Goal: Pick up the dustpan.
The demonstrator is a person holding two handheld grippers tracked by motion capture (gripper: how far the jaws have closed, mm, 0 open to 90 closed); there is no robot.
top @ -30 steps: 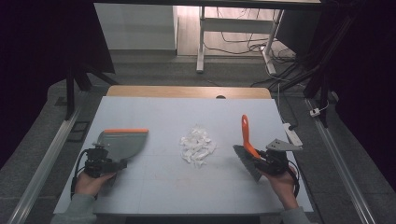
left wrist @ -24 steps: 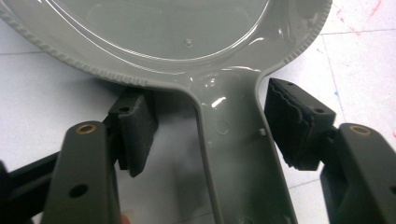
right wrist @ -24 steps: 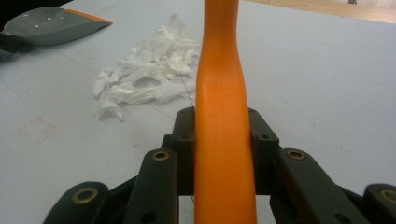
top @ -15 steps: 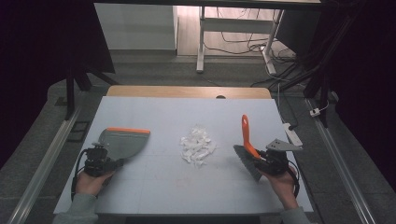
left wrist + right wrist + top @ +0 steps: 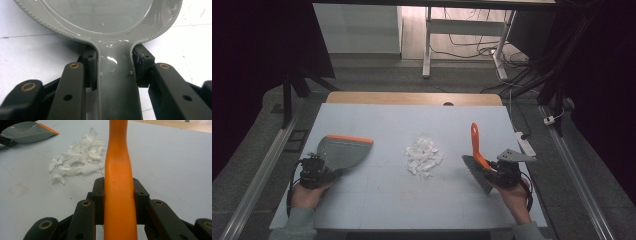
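Observation:
A grey dustpan [image 5: 343, 150] with an orange front lip lies on the white table at the left. My left gripper [image 5: 319, 172] is shut on its handle [image 5: 117, 82], the jaws pressing both sides. At the right, my right gripper [image 5: 493, 169] is shut on the orange handle [image 5: 120, 187] of a hand brush [image 5: 476, 155], whose grey bristles rest near the table. A heap of white paper scraps [image 5: 423, 155] lies in the middle between them, and it lies ahead and to the left in the right gripper view as paper scraps [image 5: 77, 162].
The white table surface [image 5: 412, 125] has a wooden strip along its far edge [image 5: 412, 98]. A white power strip [image 5: 524, 143] lies at the right rim. Metal rails run along both sides on the floor. A desk frame and cables stand beyond the table.

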